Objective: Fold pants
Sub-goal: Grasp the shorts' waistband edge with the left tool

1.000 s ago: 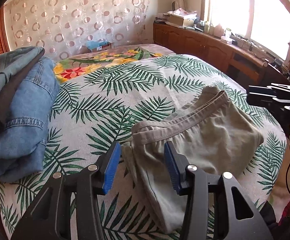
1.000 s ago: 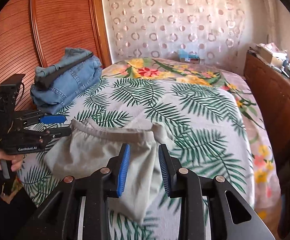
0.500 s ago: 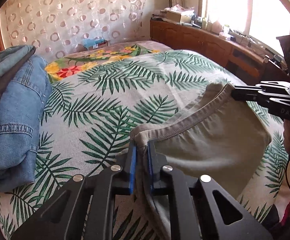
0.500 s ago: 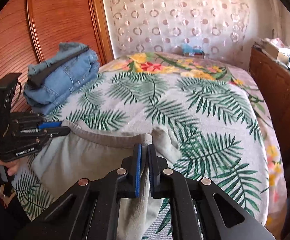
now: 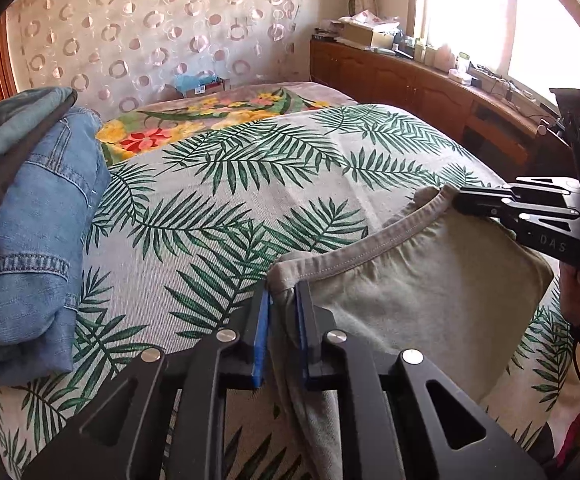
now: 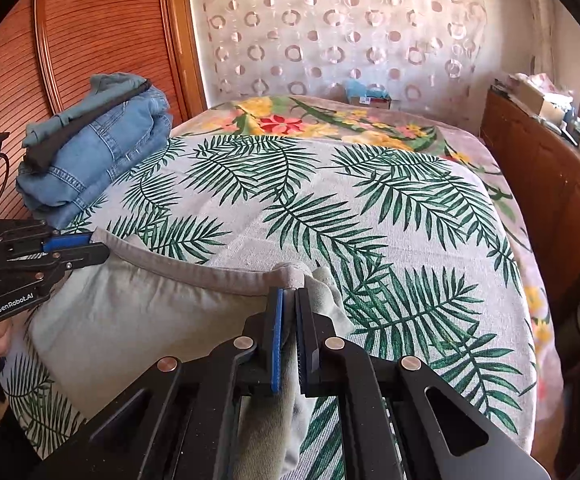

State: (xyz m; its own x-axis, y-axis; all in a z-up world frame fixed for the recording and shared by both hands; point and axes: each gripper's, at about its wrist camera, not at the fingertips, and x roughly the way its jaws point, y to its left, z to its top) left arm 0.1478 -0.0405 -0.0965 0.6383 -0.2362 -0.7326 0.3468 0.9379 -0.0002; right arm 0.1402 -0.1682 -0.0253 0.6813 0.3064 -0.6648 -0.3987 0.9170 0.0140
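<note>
Left wrist view showed grey-green pants point(image 5: 422, 300), waistband taut, on the bed point(image 5: 249, 184); left gripper point(image 5: 283, 308) and right gripper point(image 5: 460, 200) each clamped a waistband corner.

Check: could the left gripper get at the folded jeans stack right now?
Probably not yet: the left gripper is shut on the grey pants; otherwise open bedspread lies between it and the jeans stack.
</note>
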